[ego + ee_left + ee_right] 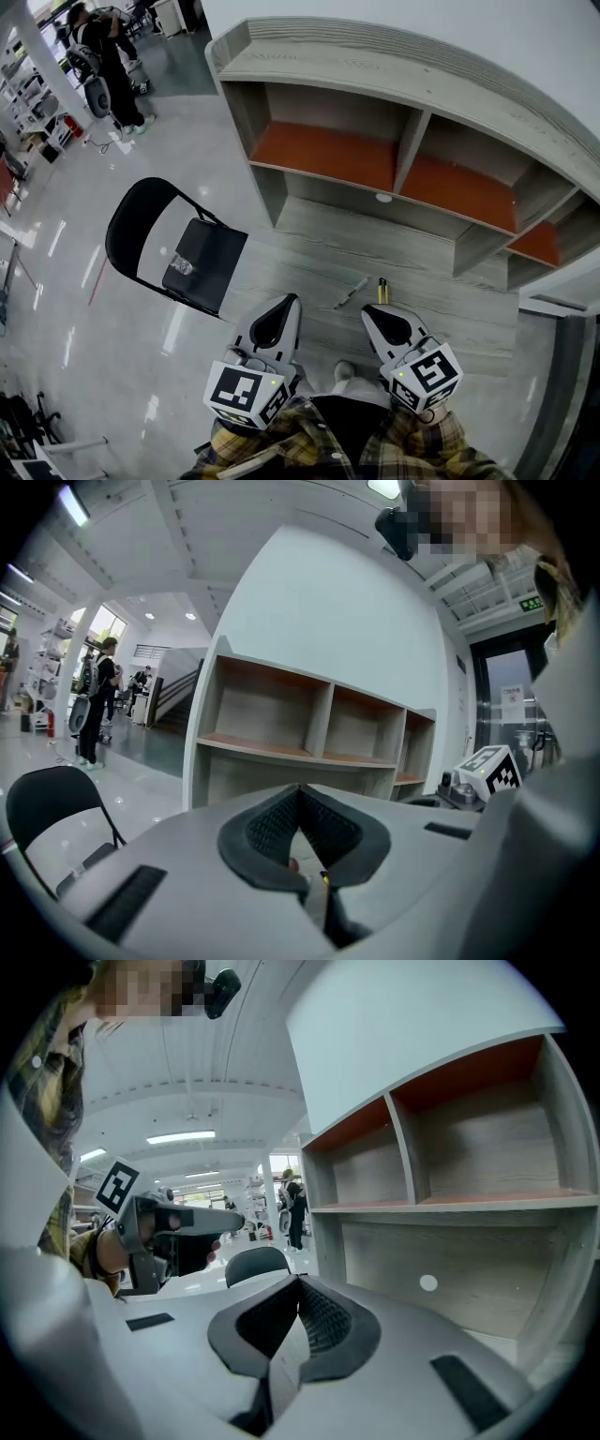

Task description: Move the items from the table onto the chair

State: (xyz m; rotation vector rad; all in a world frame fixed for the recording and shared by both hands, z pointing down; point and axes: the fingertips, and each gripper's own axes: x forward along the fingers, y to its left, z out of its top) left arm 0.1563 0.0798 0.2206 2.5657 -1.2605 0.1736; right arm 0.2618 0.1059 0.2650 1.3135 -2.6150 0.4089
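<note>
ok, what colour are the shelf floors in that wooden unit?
Orange-red shelf floors, set in a pale grey wood-grain unit; clearest in the head view.

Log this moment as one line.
left gripper: shut, empty | right gripper: shut, empty | table: pen, yellow item | chair: small item on seat
</note>
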